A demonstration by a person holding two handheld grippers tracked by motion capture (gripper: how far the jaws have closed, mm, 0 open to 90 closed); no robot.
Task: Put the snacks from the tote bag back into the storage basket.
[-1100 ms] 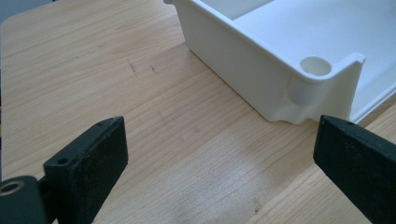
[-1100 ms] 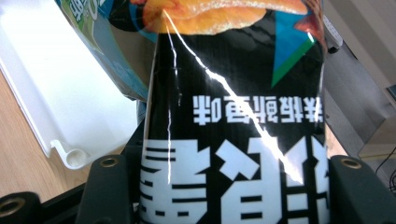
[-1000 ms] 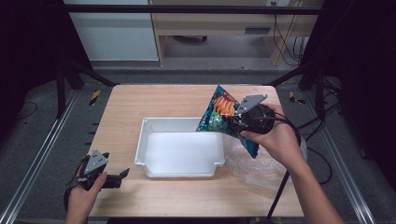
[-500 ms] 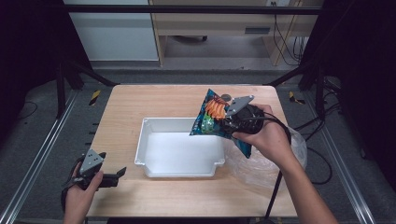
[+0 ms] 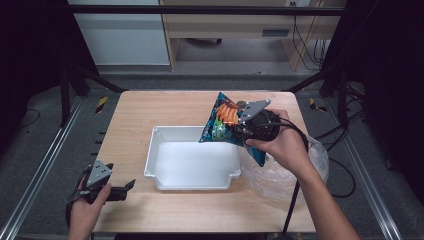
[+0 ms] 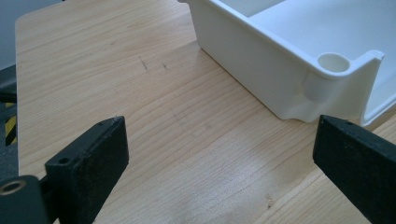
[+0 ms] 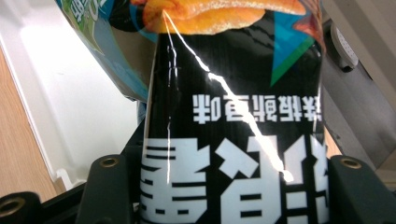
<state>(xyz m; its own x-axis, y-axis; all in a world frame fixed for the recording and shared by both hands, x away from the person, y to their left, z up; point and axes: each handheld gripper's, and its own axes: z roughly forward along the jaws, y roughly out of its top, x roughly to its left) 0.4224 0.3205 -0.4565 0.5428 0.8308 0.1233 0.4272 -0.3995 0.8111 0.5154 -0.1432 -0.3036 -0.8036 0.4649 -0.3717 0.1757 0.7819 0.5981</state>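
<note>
Since a second ago the snack bag (image 5: pixel 223 121) has shifted left, from beside the bin's right wall to above its back right corner; left hand unmoved. Tabletop (image 5: pixel 165 107) carries the white bin (image 5: pixel 151 159), nothing visible inside it, and a clear plastic bag (image 5: pixel 280 175) at right. Snack bag hangs tilted, clamped in the right hand-held gripper (image 7: pixel 219 182). Left hand-held gripper (image 5: pixel 116 191) idle, jaws released, near the front left corner. Bag looks light, crinkly, slippery, contents crushable; best gripped at a flat sealed edge.
</note>
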